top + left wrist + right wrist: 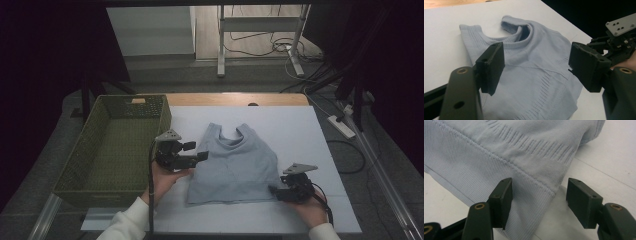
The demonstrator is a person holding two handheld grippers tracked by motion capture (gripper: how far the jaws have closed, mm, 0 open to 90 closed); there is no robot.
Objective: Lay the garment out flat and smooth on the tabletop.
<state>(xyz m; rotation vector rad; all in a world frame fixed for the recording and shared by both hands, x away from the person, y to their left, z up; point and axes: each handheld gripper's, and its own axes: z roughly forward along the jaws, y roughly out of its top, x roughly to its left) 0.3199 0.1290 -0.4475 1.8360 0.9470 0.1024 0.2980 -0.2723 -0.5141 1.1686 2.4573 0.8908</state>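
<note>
Right up close, the right gripper [537, 203] has its fingers [502, 200] spread apart over the ribbed hem corner of the pale blue tank top [506, 155] — one finger over the cloth, the other out over the bare white bench [614, 162], nothing pinched. The top lies flat in the middle of the bench, straps toward the far edge, hem toward the person. Over at its left side the left gripper [194, 151] hovers, fingers [492, 66] released and wide, the fabric lying under the gap between them — no grip there either. A green woven basket [95, 140] sits just beside the bench's left edge, near the left hand [165, 180].
</note>
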